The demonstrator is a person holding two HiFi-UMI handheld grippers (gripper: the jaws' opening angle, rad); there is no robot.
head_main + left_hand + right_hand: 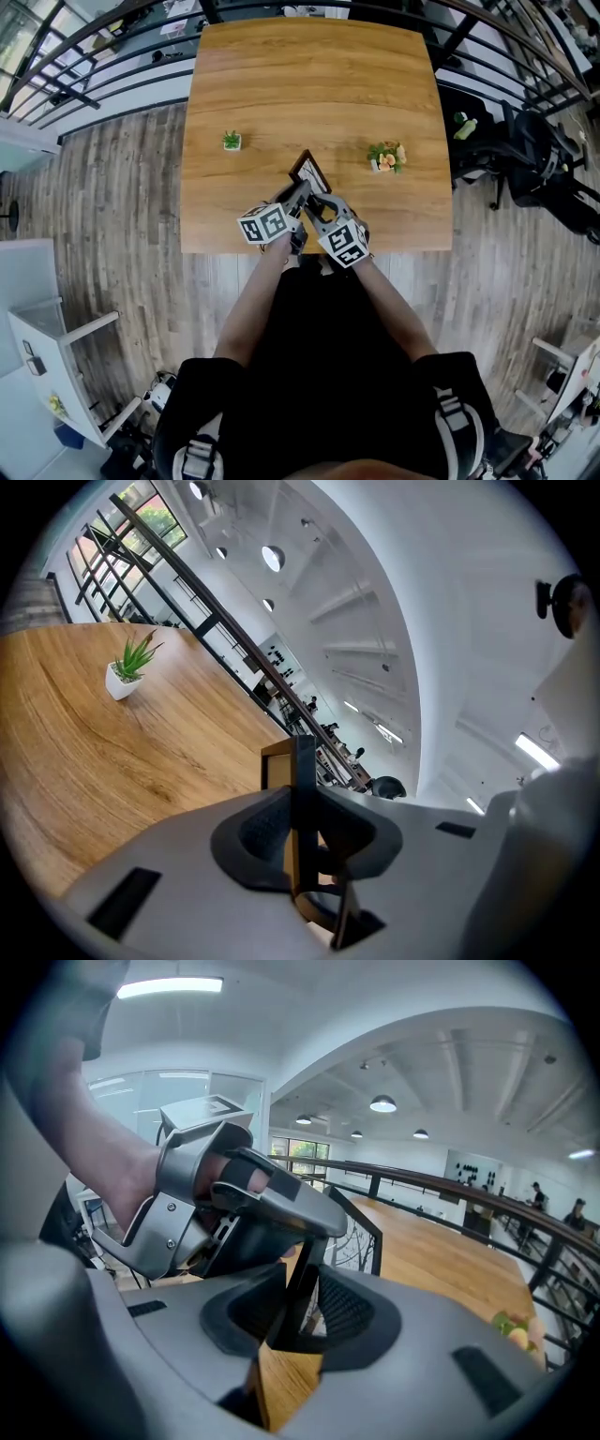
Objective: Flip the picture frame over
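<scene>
Jaws of the left gripper (302, 829) stand narrow, pads pressed on the picture frame (308, 171), which runs edge-on between them. The right gripper (298, 1314) is likewise clamped narrow on the frame's dark rim from the other side. The frame sits raised on edge over the middle of the counter (309, 84), close to its near border, directly ahead of both grippers. The 2 hands are equally near. The flip likely hinges on rolling the frame about its held edge, away from the person.
</scene>
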